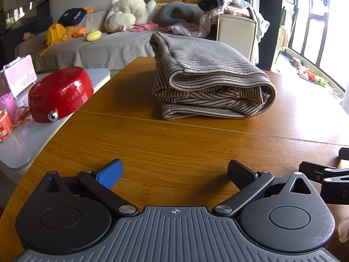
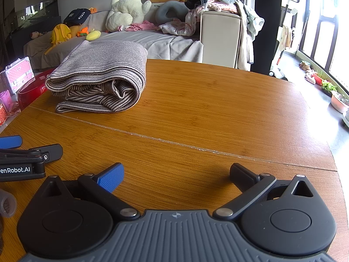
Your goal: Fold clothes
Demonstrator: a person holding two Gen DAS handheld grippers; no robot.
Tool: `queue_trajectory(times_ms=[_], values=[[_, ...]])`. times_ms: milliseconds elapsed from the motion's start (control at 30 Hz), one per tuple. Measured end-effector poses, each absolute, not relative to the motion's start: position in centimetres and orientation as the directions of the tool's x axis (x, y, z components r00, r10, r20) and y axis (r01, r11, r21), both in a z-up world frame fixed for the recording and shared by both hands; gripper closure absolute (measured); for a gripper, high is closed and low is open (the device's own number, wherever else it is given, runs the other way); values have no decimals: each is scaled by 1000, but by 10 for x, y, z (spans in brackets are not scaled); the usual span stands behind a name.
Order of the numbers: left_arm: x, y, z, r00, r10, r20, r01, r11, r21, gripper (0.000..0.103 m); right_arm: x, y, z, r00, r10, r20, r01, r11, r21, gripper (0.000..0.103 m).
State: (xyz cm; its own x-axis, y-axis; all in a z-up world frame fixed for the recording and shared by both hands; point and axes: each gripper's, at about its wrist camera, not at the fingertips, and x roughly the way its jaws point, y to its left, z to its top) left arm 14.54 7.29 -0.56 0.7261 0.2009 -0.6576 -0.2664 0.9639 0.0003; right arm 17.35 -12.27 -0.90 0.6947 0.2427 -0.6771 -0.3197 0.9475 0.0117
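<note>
Both the left gripper (image 1: pixel 174 172) and the right gripper (image 2: pixel 176 173) sit spread wide and empty low over the wooden table (image 1: pixel 196 144), with the folded striped garment (image 1: pixel 209 78) lying well ahead of them, untouched.

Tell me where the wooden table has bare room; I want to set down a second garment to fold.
The wooden table is bare from the folded striped garment across to its far right rim, and between the garment and both open grippers, left and right. Crowded: the white side table on the left, holding a red bowl and a pink case.
</note>
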Motion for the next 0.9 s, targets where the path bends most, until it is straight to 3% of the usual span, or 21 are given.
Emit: queue_trajectory(times_ms=[767,900], values=[[144,73,-5,724,192,-663,-256,967,0,0,170,-120,-10,712,217,-668,-287,958,5,0],[141,79,-3,742,150,-654,-236,971,-45,0,170,-117,-10,713,207,-671,-274,962,5,0]])
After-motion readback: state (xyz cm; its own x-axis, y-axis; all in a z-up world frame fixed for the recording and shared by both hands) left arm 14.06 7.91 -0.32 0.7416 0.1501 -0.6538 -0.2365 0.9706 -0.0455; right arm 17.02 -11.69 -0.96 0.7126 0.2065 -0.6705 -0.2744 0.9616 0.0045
